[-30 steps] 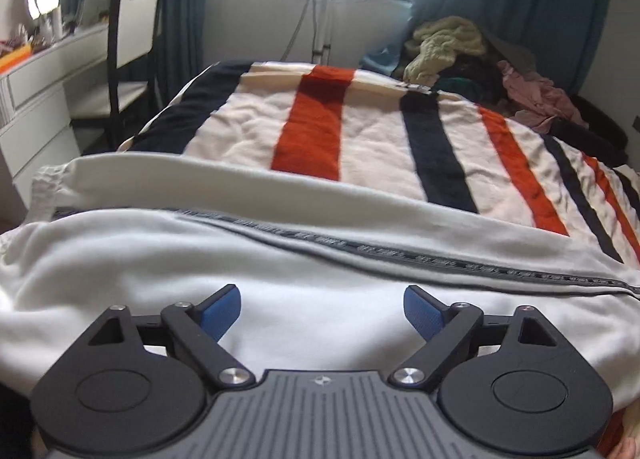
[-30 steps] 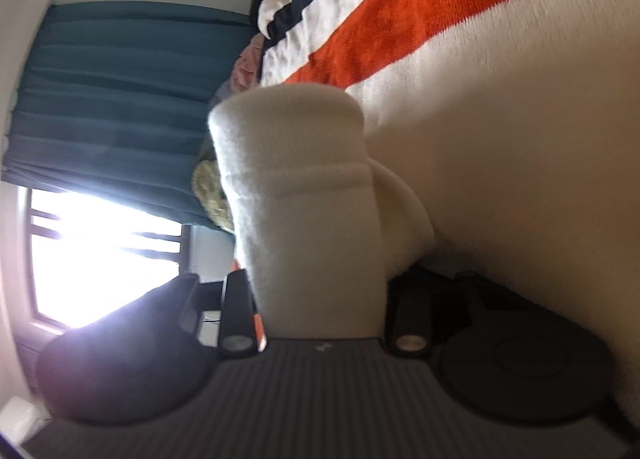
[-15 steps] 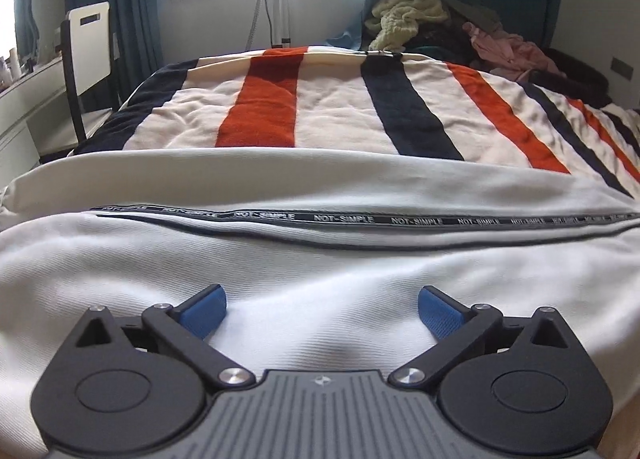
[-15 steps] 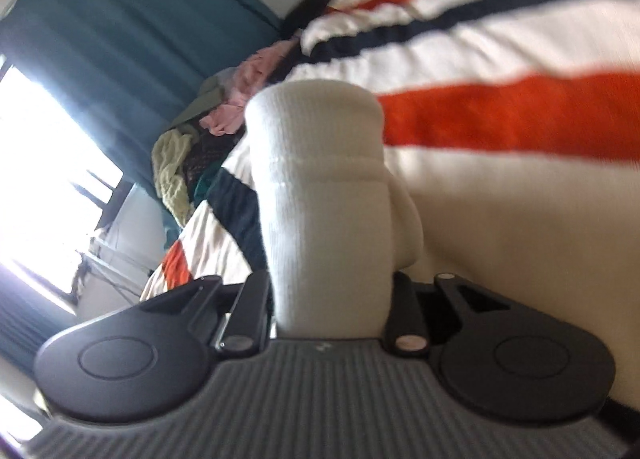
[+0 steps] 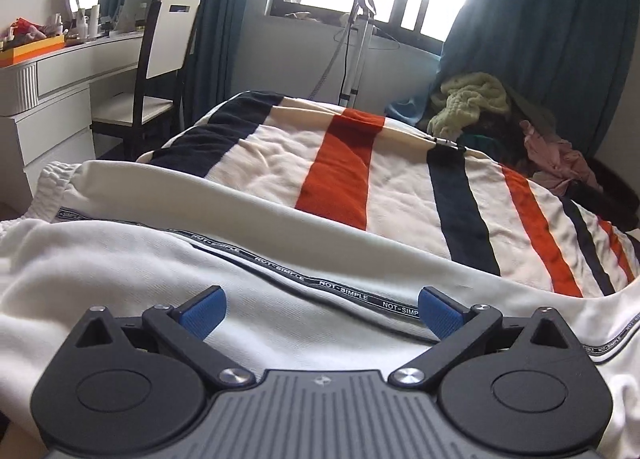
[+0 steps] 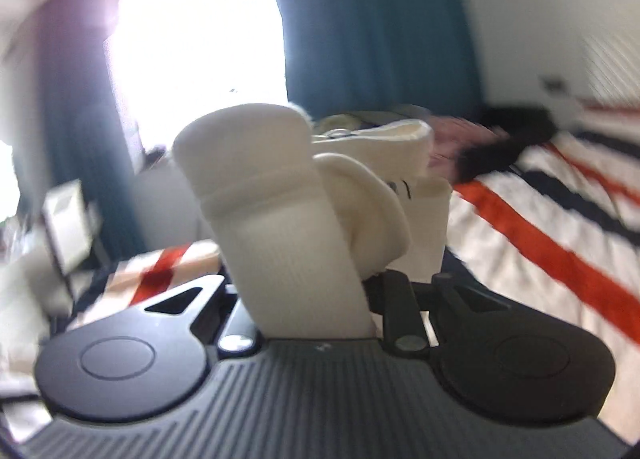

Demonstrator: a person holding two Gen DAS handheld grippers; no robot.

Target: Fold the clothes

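The right gripper (image 6: 310,299) is squeezing a thick white cuff (image 6: 260,187) of the white clothes, and the cuff is sticking up between its two fingers. The left gripper (image 5: 320,313) is staying wide apart and is holding nothing. It is hovering just over the white clothes (image 5: 160,291), with its blue pads (image 5: 204,309) near the black strip with letters (image 5: 348,295).

The striped blanket (image 5: 340,175) is covering the bed, and the white clothes are lying across its near end. A pile of other clothes (image 5: 480,99) is sitting at the far end by the blue curtain (image 5: 560,39). A chair (image 5: 168,59) is standing off to the left.

The biggest worry is the whole fold going crooked. The right side is lifting cloth while the left side is holding nothing, so the clothes could be sliding along the blanket and bunching up.

The next worry is the blanket. If the left gripper is closing too low, it might be pinching the blanket too and dragging it along.

The smallest worry is the cuff. It is fat and springy, so it might be slipping out of the right gripper. The right picture is blurry, so I cannot tell how deep the grip is going.
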